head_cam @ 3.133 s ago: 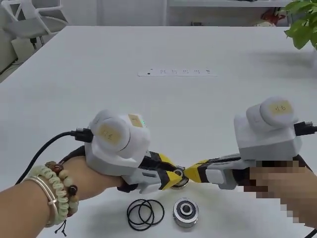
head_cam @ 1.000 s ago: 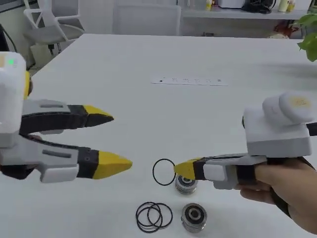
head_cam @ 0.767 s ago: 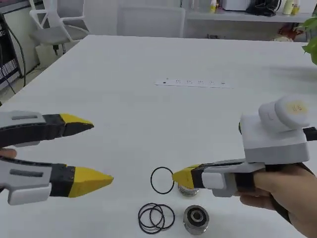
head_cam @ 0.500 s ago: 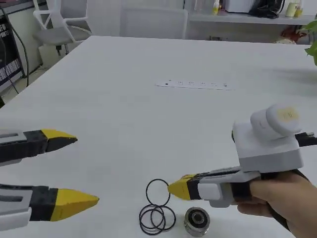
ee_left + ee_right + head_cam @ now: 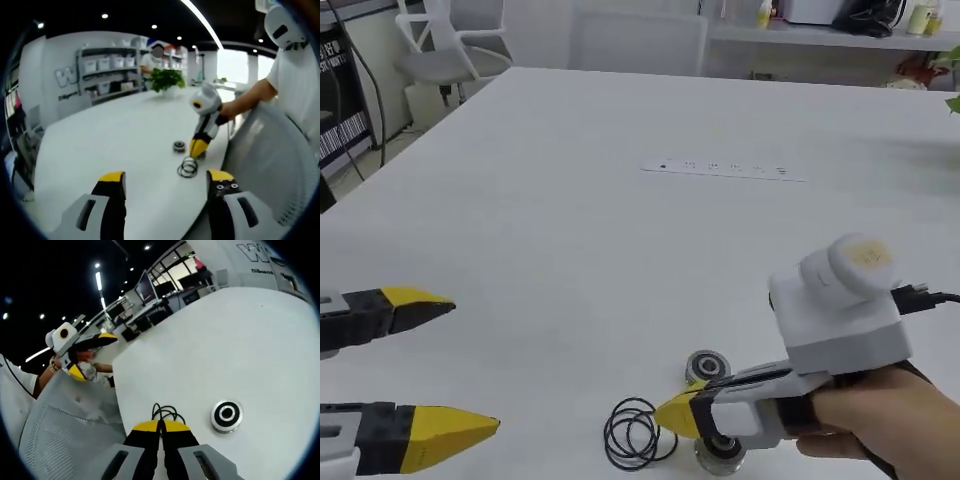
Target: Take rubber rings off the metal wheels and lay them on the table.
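Head view: right tool [image 5: 666, 413] clamps rubber ring [image 5: 632, 432] lying flat on table [image 5: 620, 250]; left tool [image 5: 476, 366] apart.

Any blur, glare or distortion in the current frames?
Head view: even light, soft shadows, sharp on the black rubber rings. Left gripper view: fisheye bends white table edge, window blown out. Right gripper view: dark ceiling, silver metal wheel crisp.

A wide white table [image 5: 570, 250] lay before me, with a flat white power strip [image 5: 725, 170] set in its middle. Beyond the strip, a pale chair [image 5: 638, 45] stood at the table's far edge. Left of the strip, farther back, was a white office chair [image 5: 455, 55]. Behind the strip ran a shelf [image 5: 800, 32] with bottles [image 5: 764, 12]. Far right of the strip stood a potted plant [image 5: 166, 80].
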